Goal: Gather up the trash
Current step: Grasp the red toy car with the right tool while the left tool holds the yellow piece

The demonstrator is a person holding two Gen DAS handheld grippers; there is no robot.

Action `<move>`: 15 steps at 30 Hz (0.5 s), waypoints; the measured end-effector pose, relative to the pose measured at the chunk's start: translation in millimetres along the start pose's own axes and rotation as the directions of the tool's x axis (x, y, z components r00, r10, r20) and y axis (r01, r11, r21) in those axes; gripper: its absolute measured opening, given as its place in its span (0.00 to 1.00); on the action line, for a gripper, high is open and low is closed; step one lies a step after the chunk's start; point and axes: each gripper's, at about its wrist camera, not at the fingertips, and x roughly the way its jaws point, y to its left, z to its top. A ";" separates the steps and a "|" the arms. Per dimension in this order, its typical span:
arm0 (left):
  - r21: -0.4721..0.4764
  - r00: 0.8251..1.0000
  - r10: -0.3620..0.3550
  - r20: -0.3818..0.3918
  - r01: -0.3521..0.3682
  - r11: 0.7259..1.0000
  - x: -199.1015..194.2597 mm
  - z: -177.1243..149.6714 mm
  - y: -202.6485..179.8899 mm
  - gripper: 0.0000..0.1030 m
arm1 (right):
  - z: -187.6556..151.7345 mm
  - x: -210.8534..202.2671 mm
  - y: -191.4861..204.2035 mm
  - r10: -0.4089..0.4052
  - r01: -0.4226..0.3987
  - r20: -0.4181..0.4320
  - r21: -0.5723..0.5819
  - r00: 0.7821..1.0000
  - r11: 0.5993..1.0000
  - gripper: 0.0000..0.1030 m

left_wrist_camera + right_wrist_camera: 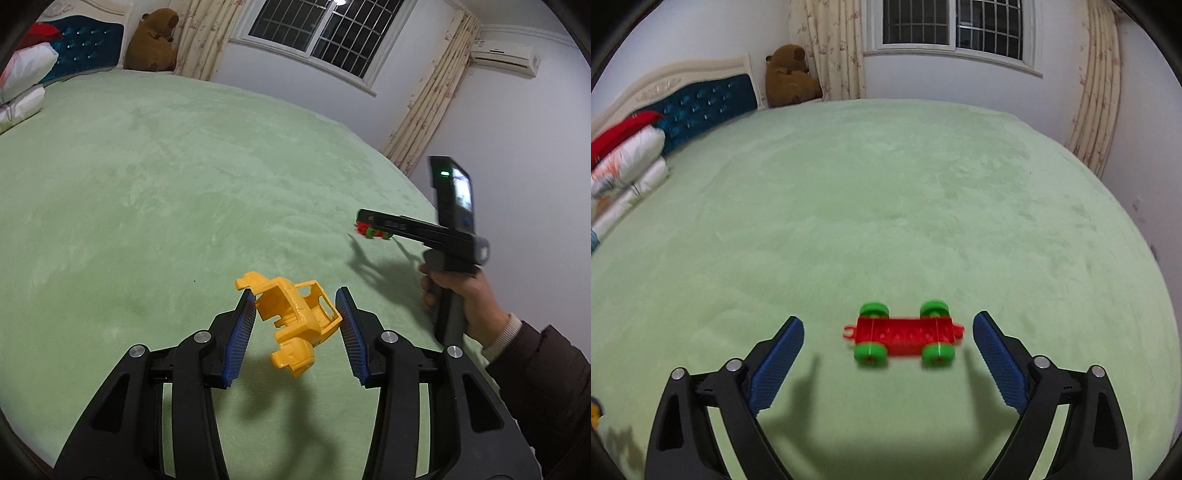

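One green bed (pixel 155 192) fills both views. Clamped between the blue pads of the left gripper (pixel 295 314), a yellow shell (pixel 295 317) is held above it. A red chassis (pixel 905 334) lies between the released, spread jaws of the right gripper (pixel 888 332), untouched.

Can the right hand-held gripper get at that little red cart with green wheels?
Probably yes. The right hand-held gripper is open, and the red cart lies alone on the green blanket just ahead of its fingers, with nothing between them.
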 end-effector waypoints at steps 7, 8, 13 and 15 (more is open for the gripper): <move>0.000 1.000 -0.001 0.004 0.001 1.000 -1.9 -1.5 1.2 0.43 | -8.3 30.4 -16.5 0.027 -0.019 -0.093 0.086 0.995 0.996 0.73; -0.001 1.000 -0.001 0.004 0.001 1.000 -1.7 -1.6 1.0 0.43 | -9.0 27.9 -18.5 0.031 -0.023 -0.084 0.094 0.996 0.995 0.73; 0.007 1.000 0.003 0.008 -0.003 1.000 -1.8 -1.3 -1.4 0.43 | -10.5 19.3 -15.5 0.013 -0.008 -0.061 0.085 0.998 0.996 0.72; 0.013 1.000 0.007 0.009 -0.007 1.000 -2.2 -1.9 -3.2 0.43 | -12.2 12.7 -16.6 0.013 -0.008 -0.048 0.094 0.999 0.996 0.72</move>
